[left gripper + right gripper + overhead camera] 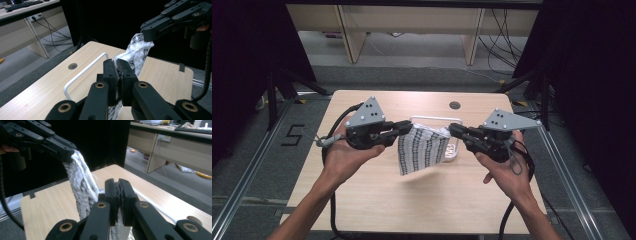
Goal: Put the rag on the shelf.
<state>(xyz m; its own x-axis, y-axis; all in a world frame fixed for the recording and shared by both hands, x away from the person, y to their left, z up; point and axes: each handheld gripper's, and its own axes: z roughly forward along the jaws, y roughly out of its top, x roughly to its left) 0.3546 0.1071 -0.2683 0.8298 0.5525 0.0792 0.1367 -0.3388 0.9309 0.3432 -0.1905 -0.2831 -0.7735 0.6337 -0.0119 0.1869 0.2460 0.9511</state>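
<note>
Light wooden table (pixel 377 200) lies below you, with a white wire rack (pixel 432 119) toward twelve o'clock. You hold a patterned white cloth (pixel 422 149) in the air over the table's middle, your left gripper (pixel 404 129) clamped on its nine o'clock corner and your right gripper (pixel 455 130) clamped on its three o'clock corner. Pick-up looks done; spreading, folding or laying it down is left.

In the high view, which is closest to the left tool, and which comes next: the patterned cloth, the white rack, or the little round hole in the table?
From the left tool:
1. Patterned cloth, clamped in its tip.
2. White rack, just behind the cloth.
3. Round hole, farther back and to the right.
</note>
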